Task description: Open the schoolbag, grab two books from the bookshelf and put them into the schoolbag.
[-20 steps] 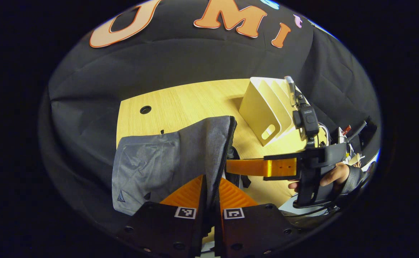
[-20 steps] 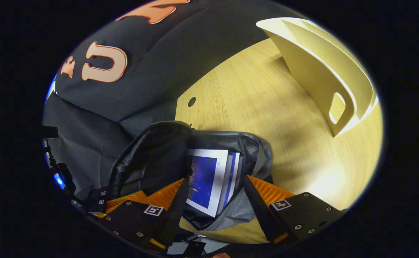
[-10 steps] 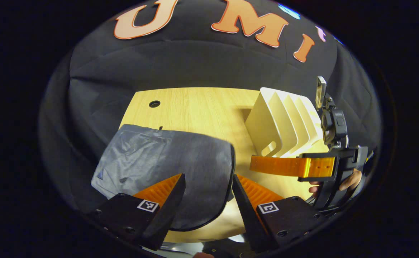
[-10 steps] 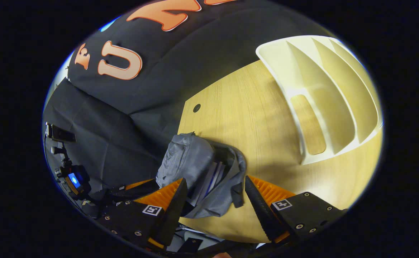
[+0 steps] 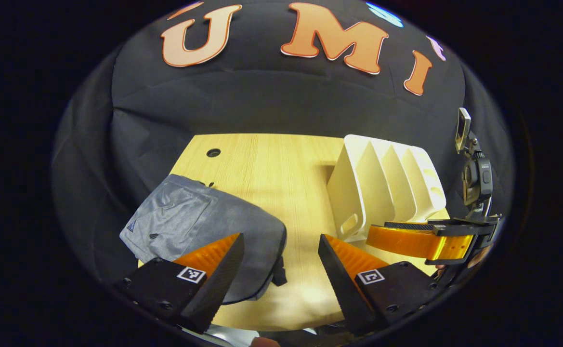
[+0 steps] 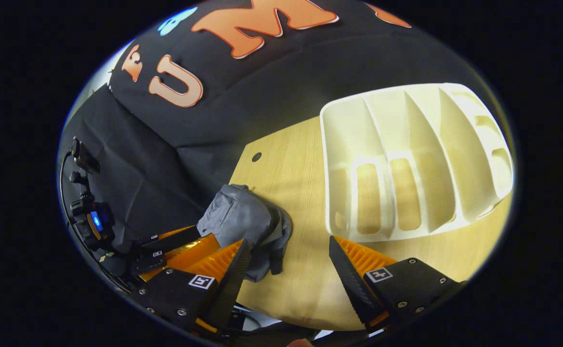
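Left gripper (image 5: 281, 250) held low over the near edge of the worktop (image 5: 281, 168), pointing toward the cloth wall, jaws spread wide with nothing between them but bare wood and the corner of the schoolbag (image 5: 204, 226). Right gripper (image 6: 288, 253) likewise low and level above the near edge, jaws wide apart, nothing gripped; seen also from the left gripper view at far right (image 5: 421, 241), reaching in sideways just in front of the bookshelf (image 5: 387, 188), with a fingertip of the person's hand barely visible behind it. Fingers (image 5: 214, 260) ridged on their inner faces, wedge-shaped, mounted on dark blocks bearing small square markers. Schoolbag of soft grey woven fabric, slumped flat on the left part of the worktop, wrinkled, with a stitched front pocket and a dark zip edge along its near rim; in the right gripper view (image 6: 242, 221) bunched into a rounded heap just beside the left finger, a short dark strap hanging off its near side. Bookshelf a cream, smooth, rigid moulded rack with slanted dividers forming several slots and oblong cut-outs in its walls, standing on the right part of the worktop, well apart from the bag; slots (image 6: 406, 159) visibly hollow from above. Worktop pale wood-grain laminate, matte, with a round cable hole (image 5: 213, 153) near its far left corner
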Motion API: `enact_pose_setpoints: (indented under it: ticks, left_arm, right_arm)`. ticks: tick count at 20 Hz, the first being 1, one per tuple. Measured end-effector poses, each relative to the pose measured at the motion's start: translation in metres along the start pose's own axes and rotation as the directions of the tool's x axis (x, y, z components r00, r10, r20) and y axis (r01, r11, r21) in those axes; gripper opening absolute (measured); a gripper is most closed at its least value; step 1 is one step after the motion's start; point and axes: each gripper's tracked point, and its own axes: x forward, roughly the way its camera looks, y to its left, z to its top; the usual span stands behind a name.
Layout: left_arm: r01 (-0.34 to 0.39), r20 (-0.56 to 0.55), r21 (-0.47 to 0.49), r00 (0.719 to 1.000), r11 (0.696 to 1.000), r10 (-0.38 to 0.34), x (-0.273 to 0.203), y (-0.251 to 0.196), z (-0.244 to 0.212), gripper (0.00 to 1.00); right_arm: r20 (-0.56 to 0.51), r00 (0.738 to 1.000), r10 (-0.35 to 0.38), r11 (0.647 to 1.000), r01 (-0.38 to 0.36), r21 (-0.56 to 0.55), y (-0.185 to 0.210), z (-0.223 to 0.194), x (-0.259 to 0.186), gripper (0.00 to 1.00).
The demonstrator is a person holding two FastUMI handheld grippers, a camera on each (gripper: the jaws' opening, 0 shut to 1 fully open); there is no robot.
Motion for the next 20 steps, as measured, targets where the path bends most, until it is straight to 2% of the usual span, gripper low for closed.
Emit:
enact_pose_setpoints:
  ticks: [4, 7, 12, 18, 20]
  left_arm:
    - [0.028, 0.077, -0.023, 0.997, 0.999, -0.026, -0.011, -0.043, 0.02, 0.99]
    - [0.008, 0.19, -0.021, 0.982, 1.0, -0.004, -0.024, -0.061, 0.047, 0.98]
    - [-0.006, 0.377, -0.047, 0.926, 0.999, 0.023, -0.06, -0.088, 0.092, 0.98]
    - [-0.013, 0.532, -0.049, 0.846, 0.999, 0.037, -0.101, -0.106, 0.125, 0.98]
    - [-0.016, 0.577, -0.051, 0.815, 0.999, 0.043, -0.109, -0.107, 0.135, 0.97]
  right_arm:
    - [0.077, 0.997, 0.01, 0.999, -0.007, -0.039, -0.008, 0.028, -0.036, 0.98]
    - [0.196, 0.98, -0.042, 0.993, 0.063, -0.102, -0.026, 0.061, -0.065, 0.98]
    - [0.419, 0.902, -0.103, 0.959, 0.201, -0.198, -0.041, 0.121, -0.119, 0.98]
    - [0.565, 0.821, -0.081, 0.937, 0.256, -0.238, -0.039, 0.153, -0.156, 0.97]
    - [0.58, 0.81, -0.089, 0.925, 0.283, -0.254, -0.041, 0.155, -0.162, 0.97]
